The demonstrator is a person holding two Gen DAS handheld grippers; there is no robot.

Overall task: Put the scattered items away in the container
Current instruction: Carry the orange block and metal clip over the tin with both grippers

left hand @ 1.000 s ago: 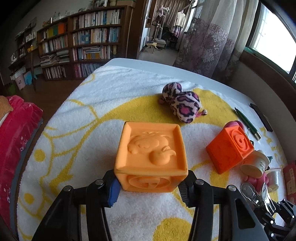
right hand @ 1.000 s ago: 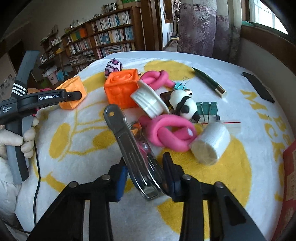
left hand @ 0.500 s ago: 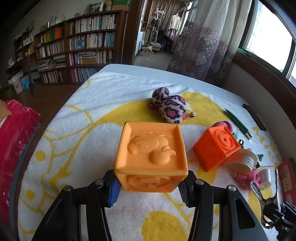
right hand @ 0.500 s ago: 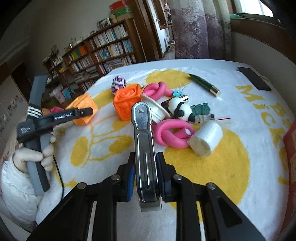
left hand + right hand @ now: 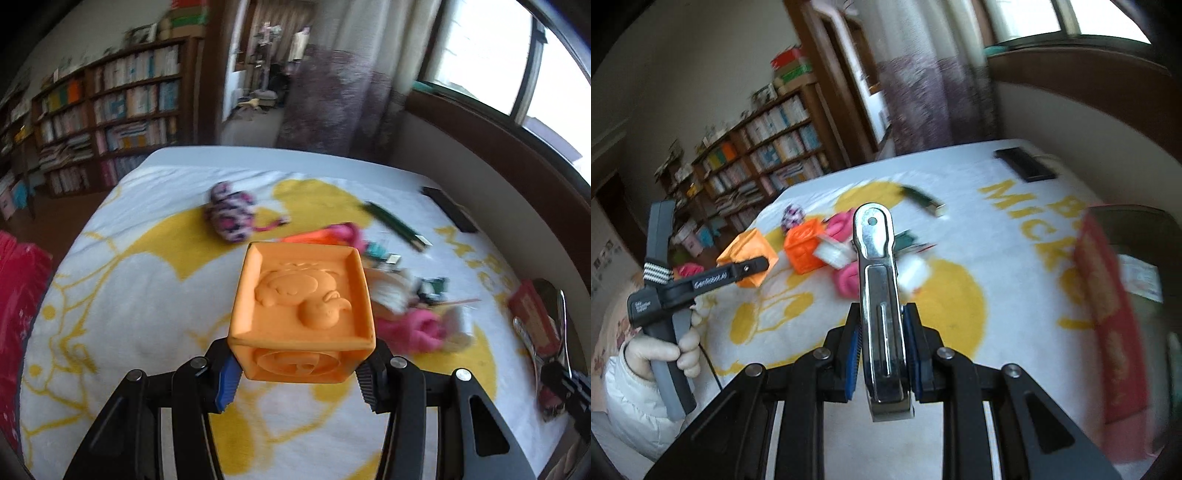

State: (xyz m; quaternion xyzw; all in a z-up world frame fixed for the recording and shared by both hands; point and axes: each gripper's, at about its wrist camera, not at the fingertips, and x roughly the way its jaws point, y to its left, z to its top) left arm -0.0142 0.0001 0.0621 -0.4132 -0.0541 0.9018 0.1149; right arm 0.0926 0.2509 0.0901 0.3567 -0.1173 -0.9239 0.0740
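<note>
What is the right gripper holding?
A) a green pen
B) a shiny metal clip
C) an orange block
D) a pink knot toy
B: in the right wrist view the right gripper has its pads pressed on both sides of the metal clip, while the orange block sits in the left gripper.

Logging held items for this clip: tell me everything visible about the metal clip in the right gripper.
The metal clip is a long, shiny chrome-looking clamp with a rounded tip pierced by a small hole, a raised lever and a slot along its body. It points away from the camera, clamped between the right gripper pads on both sides, lifted above the yellow-and-white towel. Nothing else touches it.
</note>
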